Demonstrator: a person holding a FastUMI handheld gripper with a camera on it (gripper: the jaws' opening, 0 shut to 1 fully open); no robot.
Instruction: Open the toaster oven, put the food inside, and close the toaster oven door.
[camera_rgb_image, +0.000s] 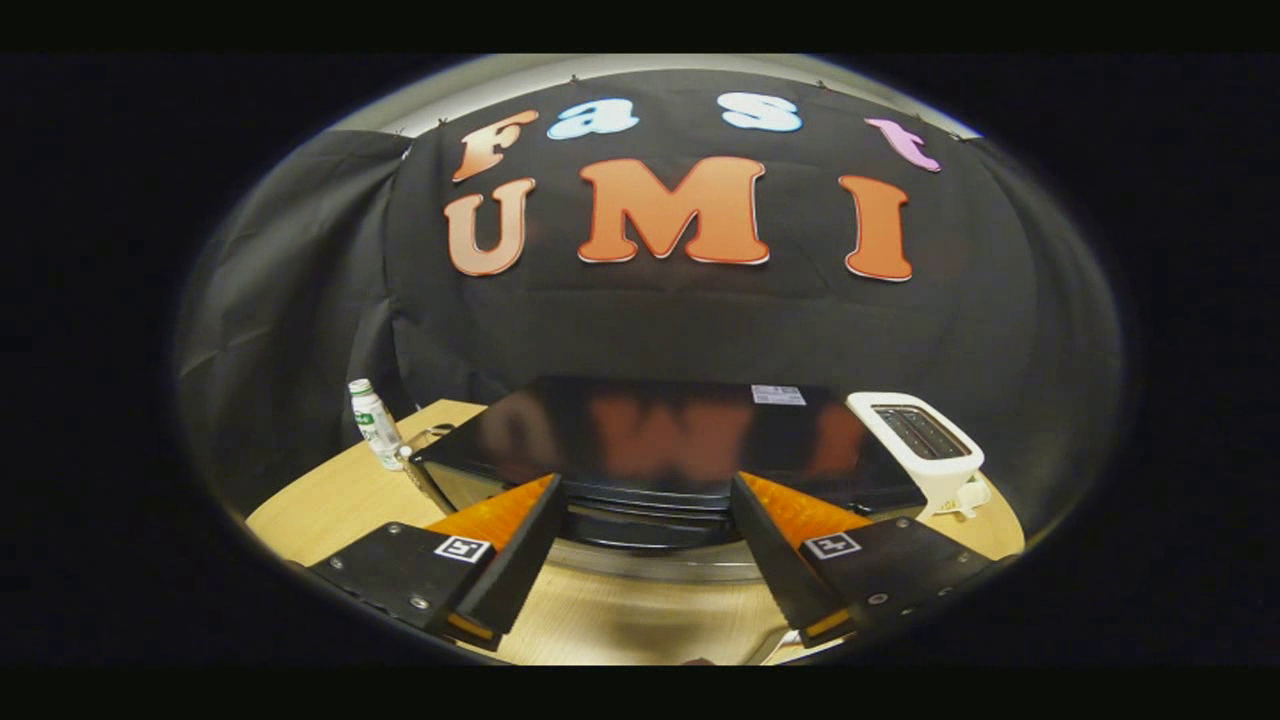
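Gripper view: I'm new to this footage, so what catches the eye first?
A glossy black toaster oven sits just ahead of the open gripper, its door handle between the fingers. A white toaster stands at its right, a small bottle at its left.

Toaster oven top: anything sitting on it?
The toaster oven has a glossy black top, bare apart from a small white label near its back edge. The gripper is open, fingers spread before the oven's front, hiding parts of its front edge. The interior can't be seen.
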